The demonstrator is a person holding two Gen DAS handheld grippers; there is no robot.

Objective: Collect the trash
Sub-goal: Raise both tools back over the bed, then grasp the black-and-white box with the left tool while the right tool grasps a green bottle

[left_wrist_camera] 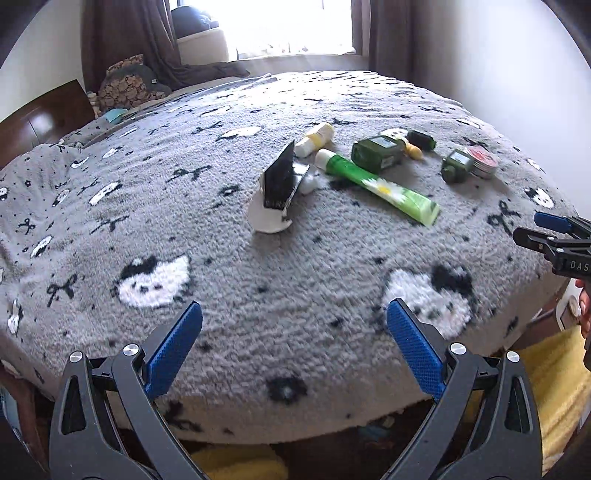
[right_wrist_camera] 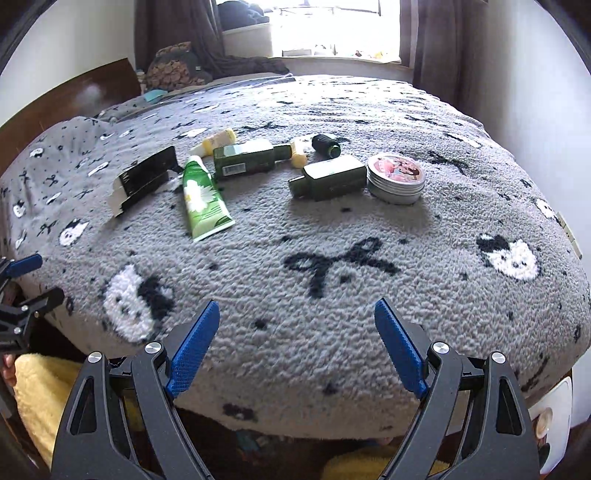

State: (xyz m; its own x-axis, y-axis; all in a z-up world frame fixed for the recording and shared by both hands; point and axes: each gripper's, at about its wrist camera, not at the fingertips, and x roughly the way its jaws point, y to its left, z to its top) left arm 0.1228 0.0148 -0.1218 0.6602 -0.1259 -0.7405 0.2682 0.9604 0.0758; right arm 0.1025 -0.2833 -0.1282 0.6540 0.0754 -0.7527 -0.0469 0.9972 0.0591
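Note:
Several items lie on the grey patterned blanket (left_wrist_camera: 295, 266) of a bed: a torn black-and-white carton (left_wrist_camera: 279, 190) (right_wrist_camera: 142, 181), a green tube (left_wrist_camera: 376, 184) (right_wrist_camera: 201, 197), a small yellow-white bottle (left_wrist_camera: 314, 139) (right_wrist_camera: 216, 142), a large green bottle (left_wrist_camera: 380, 151) (right_wrist_camera: 245, 158), a smaller green bottle (left_wrist_camera: 456, 166) (right_wrist_camera: 332, 177), a dark cap (left_wrist_camera: 421, 139) (right_wrist_camera: 325, 145) and a round tin (left_wrist_camera: 482, 160) (right_wrist_camera: 396, 178). My left gripper (left_wrist_camera: 294, 325) is open and empty above the near edge. My right gripper (right_wrist_camera: 297, 325) is open and empty, also near the edge, right of the left one.
A wooden headboard (left_wrist_camera: 40, 118) and a pillow stand at the left. A window (left_wrist_camera: 288, 26) with dark curtains is behind the bed. A yellow rug (right_wrist_camera: 40, 387) lies on the floor below the bed's near edge. A white object (right_wrist_camera: 554, 417) sits at the lower right.

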